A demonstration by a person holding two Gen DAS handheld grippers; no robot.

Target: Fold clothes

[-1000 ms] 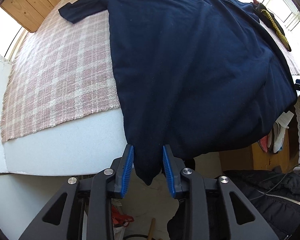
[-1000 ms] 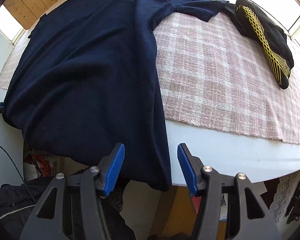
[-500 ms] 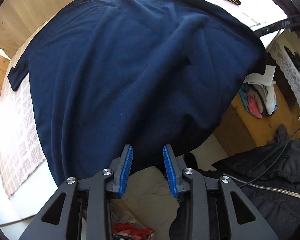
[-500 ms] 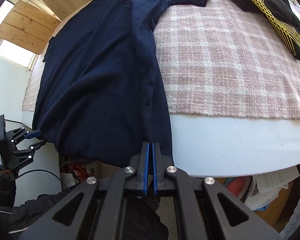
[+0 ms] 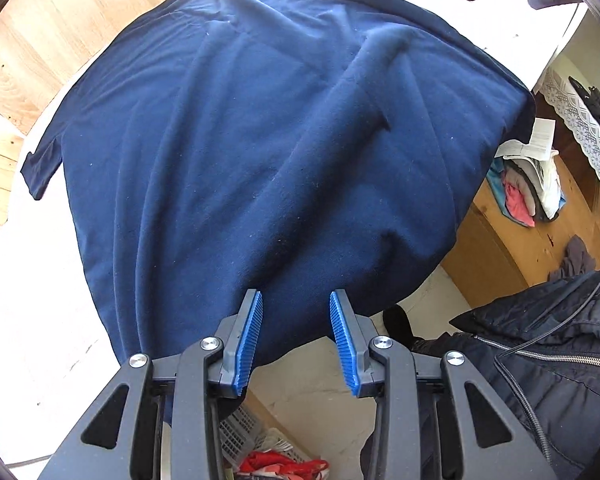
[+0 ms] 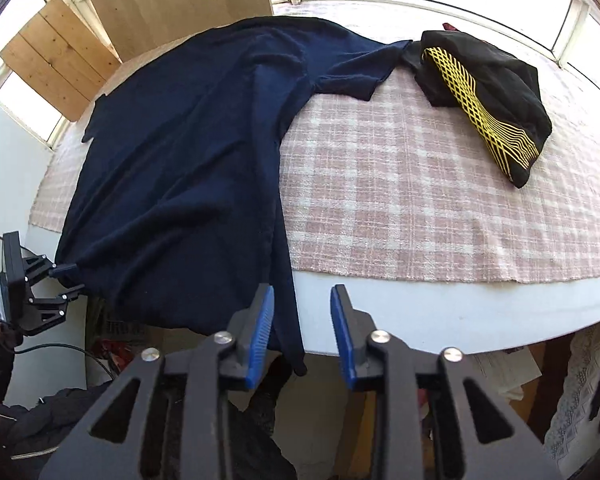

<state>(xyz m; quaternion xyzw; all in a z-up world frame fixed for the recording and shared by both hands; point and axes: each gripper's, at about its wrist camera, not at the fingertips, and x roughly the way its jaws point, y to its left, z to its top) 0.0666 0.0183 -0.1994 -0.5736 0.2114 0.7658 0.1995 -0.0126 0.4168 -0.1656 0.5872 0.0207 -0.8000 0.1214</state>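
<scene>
Left gripper (image 5: 296,336) is held with jaws parted, nothing grasped, at the hem of the navy shirt (image 5: 260,140). Shirt is spread over the white table (image 6: 460,308), hem draped past the near edge. Right gripper (image 6: 302,330) is likewise spread apart, shirt's hanging corner seen between its blue pads, ungripped. Plaid cloth (image 6: 420,208) and black-yellow garment (image 6: 488,92) are seen further right.
</scene>
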